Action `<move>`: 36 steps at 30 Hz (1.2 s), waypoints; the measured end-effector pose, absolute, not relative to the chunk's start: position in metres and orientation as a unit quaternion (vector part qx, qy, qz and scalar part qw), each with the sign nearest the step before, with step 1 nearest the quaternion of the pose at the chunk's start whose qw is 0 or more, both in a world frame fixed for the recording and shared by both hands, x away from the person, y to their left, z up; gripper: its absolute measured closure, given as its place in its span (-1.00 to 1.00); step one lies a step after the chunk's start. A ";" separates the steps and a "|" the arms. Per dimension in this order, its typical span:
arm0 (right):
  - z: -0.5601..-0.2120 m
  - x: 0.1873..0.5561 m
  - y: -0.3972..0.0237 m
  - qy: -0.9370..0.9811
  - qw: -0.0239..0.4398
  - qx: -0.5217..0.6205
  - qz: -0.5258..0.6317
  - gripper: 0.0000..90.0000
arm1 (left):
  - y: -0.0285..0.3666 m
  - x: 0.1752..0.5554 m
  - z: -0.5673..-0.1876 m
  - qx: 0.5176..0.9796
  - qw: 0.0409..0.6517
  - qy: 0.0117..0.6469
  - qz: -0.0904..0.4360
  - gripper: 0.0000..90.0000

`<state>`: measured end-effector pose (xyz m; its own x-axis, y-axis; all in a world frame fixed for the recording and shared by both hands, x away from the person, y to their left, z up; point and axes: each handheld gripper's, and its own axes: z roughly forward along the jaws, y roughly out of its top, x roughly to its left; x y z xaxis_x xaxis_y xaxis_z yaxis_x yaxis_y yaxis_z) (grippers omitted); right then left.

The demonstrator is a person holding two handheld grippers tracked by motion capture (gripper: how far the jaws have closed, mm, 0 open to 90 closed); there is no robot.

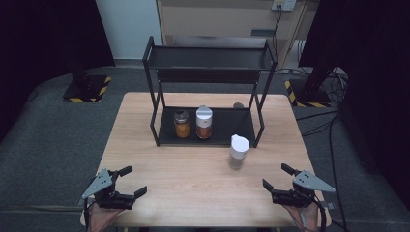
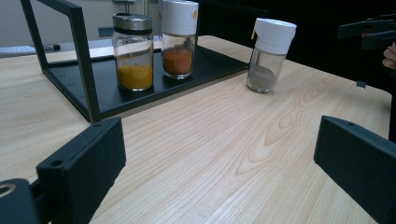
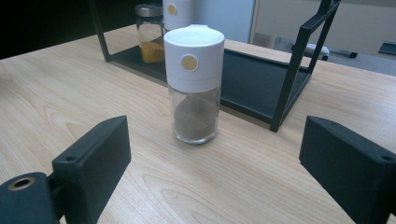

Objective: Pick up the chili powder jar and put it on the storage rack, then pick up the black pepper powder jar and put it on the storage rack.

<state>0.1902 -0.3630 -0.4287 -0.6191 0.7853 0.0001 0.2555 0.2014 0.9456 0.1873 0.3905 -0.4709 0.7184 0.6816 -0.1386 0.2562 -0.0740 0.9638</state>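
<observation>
Right gripper [image 3: 212, 175] is held wide open and empty; the light, slippery glass shaker [image 3: 194, 84] is best taken below its cap.

Left gripper [image 1: 129, 181] and right gripper [image 1: 276, 177], jaws spread, empty
</observation>
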 end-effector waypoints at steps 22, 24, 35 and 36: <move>-0.427 0.185 -0.365 0.721 0.261 0.363 0.530 -0.80 | 0.390 0.187 -0.471 0.711 0.595 0.329 0.178 -0.96; -0.426 0.185 -0.364 0.719 0.261 0.365 0.530 -0.80 | 0.390 0.188 -0.471 0.712 0.595 0.329 0.178 -0.96; -0.412 0.186 -0.361 0.725 0.263 0.365 0.521 -0.81 | 0.390 0.188 -0.470 0.711 0.594 0.332 0.177 -0.97; -0.410 0.186 -0.361 0.726 0.262 0.366 0.520 -0.82 | 0.390 0.188 -0.470 0.711 0.594 0.332 0.177 -0.97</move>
